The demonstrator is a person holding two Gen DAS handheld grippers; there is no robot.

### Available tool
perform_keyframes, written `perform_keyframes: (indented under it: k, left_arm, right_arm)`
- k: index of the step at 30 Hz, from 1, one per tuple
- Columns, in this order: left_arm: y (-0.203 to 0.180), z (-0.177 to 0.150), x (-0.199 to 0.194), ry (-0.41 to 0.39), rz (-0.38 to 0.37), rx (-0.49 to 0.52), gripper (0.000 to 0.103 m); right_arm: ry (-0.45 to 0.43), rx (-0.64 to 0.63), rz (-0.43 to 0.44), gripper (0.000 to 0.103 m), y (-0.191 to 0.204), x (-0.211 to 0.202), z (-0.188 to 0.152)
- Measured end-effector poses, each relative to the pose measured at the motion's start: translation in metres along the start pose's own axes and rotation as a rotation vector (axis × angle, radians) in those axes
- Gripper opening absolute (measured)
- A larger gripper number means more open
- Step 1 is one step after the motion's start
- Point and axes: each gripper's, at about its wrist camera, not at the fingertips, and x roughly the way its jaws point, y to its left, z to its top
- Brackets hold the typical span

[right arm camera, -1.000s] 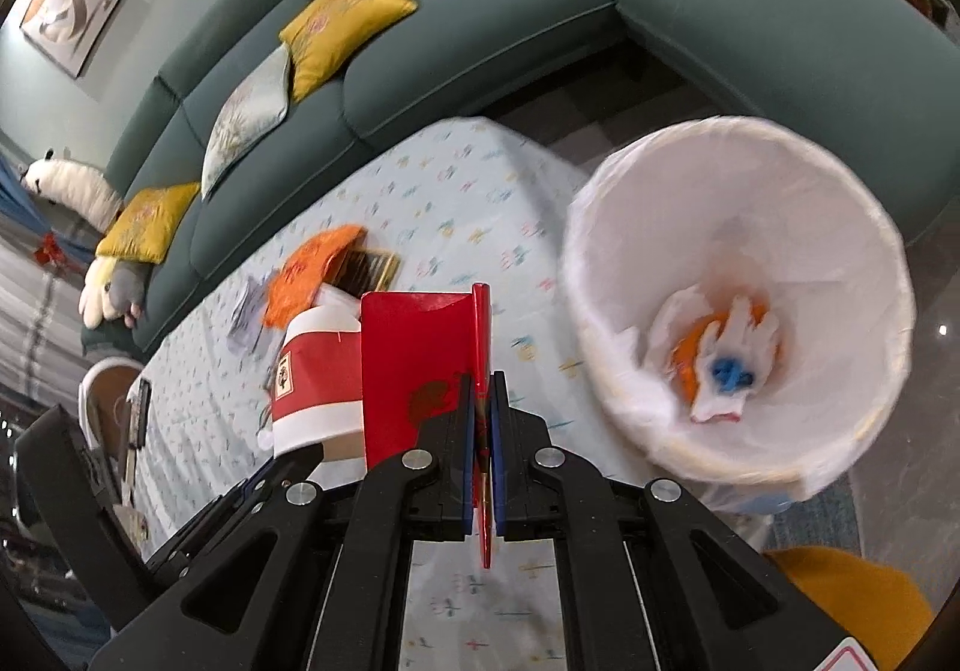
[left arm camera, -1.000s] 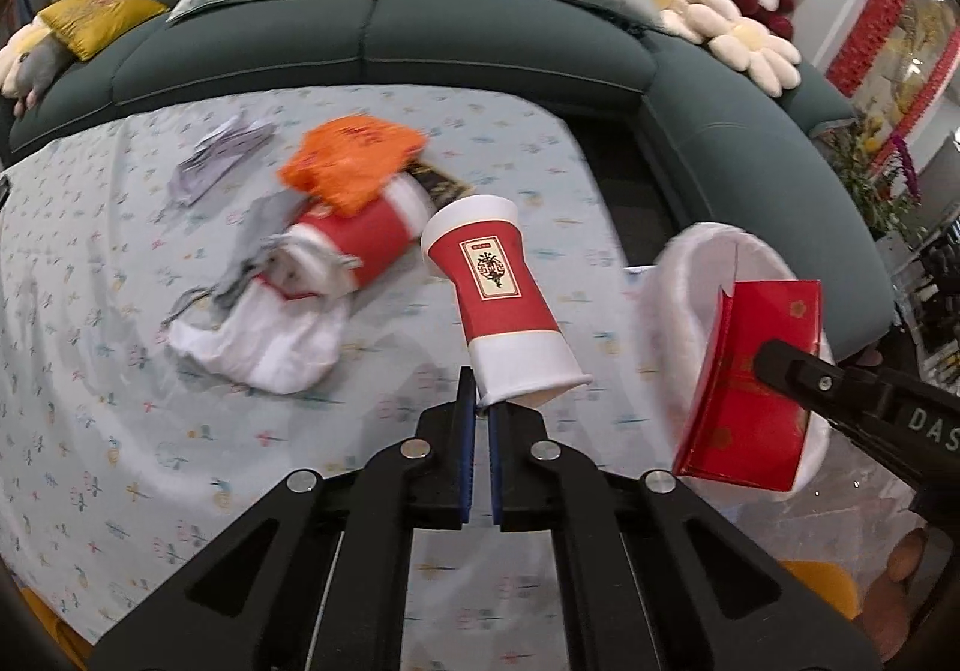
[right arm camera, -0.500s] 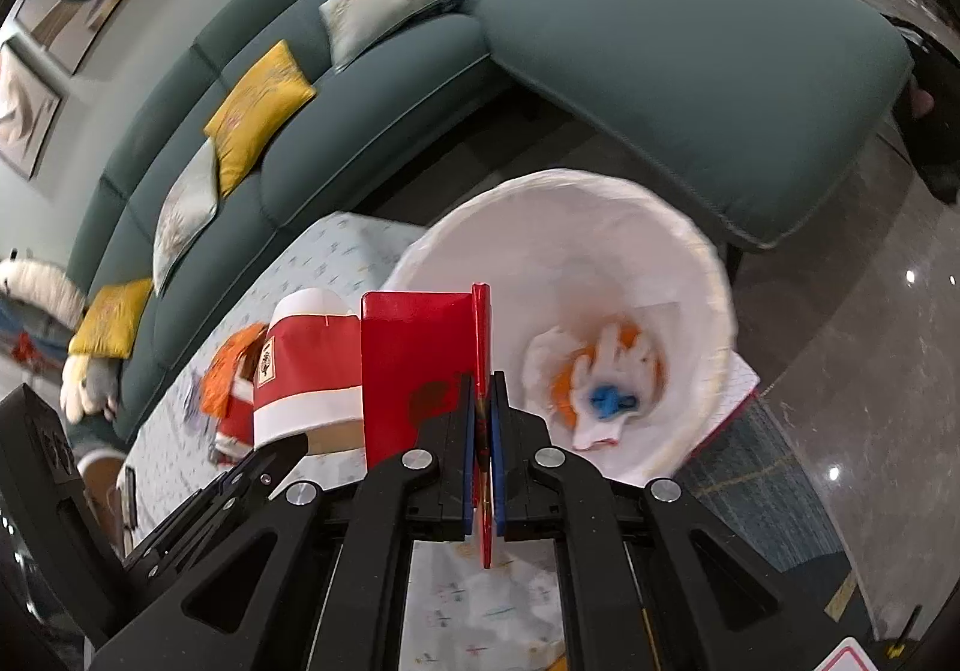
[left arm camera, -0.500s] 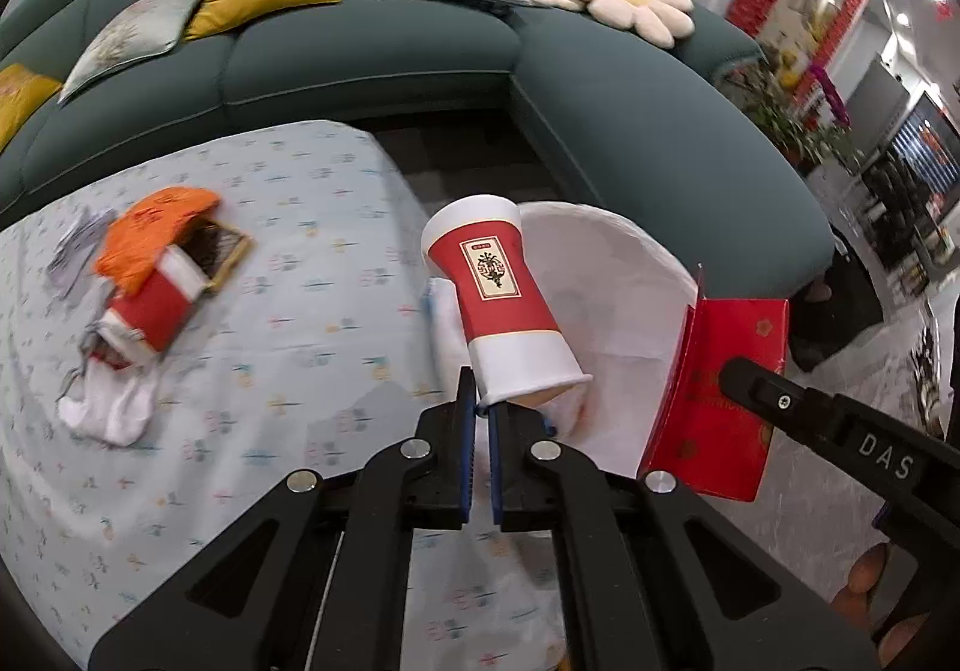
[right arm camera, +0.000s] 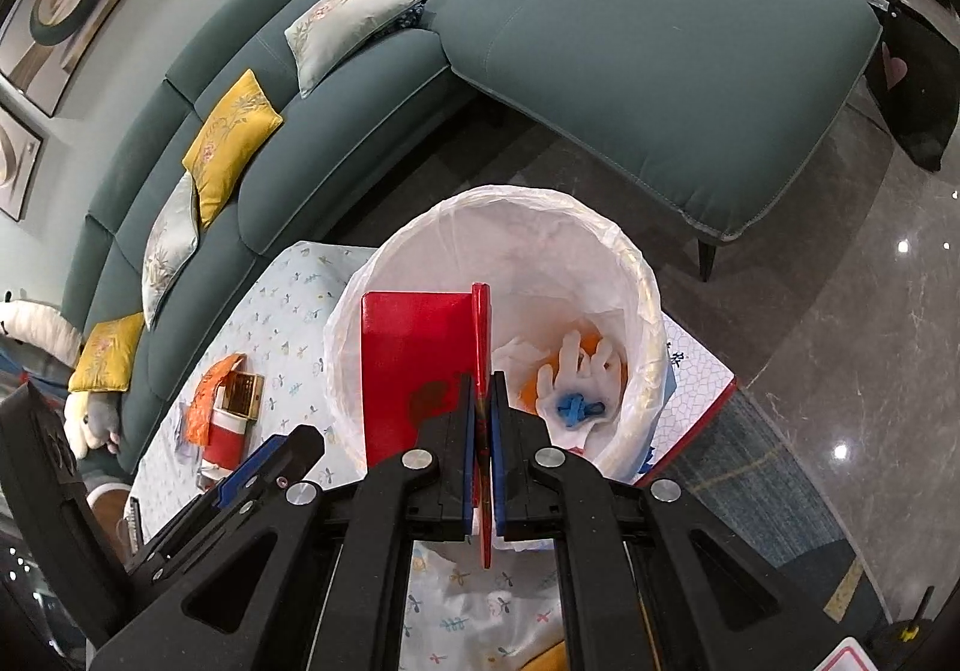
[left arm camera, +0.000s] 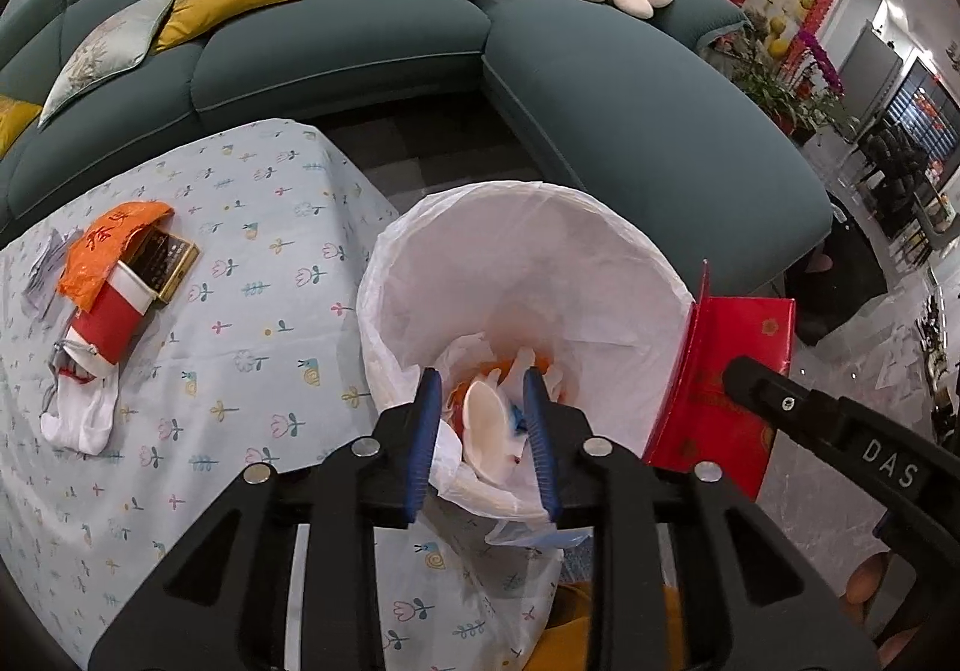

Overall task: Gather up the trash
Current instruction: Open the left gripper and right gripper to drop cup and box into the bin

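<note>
The left gripper (left arm camera: 483,437) hangs over the white-lined trash bin (left arm camera: 606,227), its jaws apart and gripping nothing; the paper cup (left arm camera: 489,440) lies in the bin directly between and below them. At 3 o'clock, the right gripper (right arm camera: 483,455) is clamped on a red box (right arm camera: 417,365) held upright over the bin's rim. At 9 o'clock on the table (left arm camera: 252,323), an orange bag (left arm camera: 105,251) and a red-and-white cup (left arm camera: 111,320) lie together.

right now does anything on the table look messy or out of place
Yes: a small heap lies at the table's far left, an orange wrapper over a tipped red cup, a dark gold-edged box and crumpled white plastic.
</note>
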Motion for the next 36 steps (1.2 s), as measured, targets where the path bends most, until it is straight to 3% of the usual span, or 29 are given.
perform_keyframes:
  k: [14,16,18,19,23,36]
  left_arm:
    - [0.018,-0.004,-0.004,0.004,0.039,-0.036,0.032]
    - [0.02,-0.004,-0.005,0.0,0.046,-0.039,0.035]
    - [0.022,-0.005,-0.007,-0.005,0.066,-0.042,0.049]
    - [0.023,-0.006,-0.008,-0.012,0.075,-0.046,0.051]
    - [0.035,-0.009,-0.011,-0.011,0.101,-0.074,0.055]
    - [0.078,-0.027,-0.035,-0.026,0.154,-0.165,0.06]
  right_arm:
    - [-0.003,-0.024,0.006,0.007,0.013,0.002,0.005]
    - [-0.006,-0.031,0.003,0.012,0.016,0.003,0.006]
    - [-0.016,-0.038,-0.004,0.013,0.018,0.002,0.006]
    - [-0.017,-0.041,-0.007,0.014,0.02,0.003,0.006]
    - [-0.021,-0.04,-0.006,0.019,0.025,0.003,0.005]
    - [-0.01,-0.128,0.0,0.022,0.069,-0.002,-0.013]
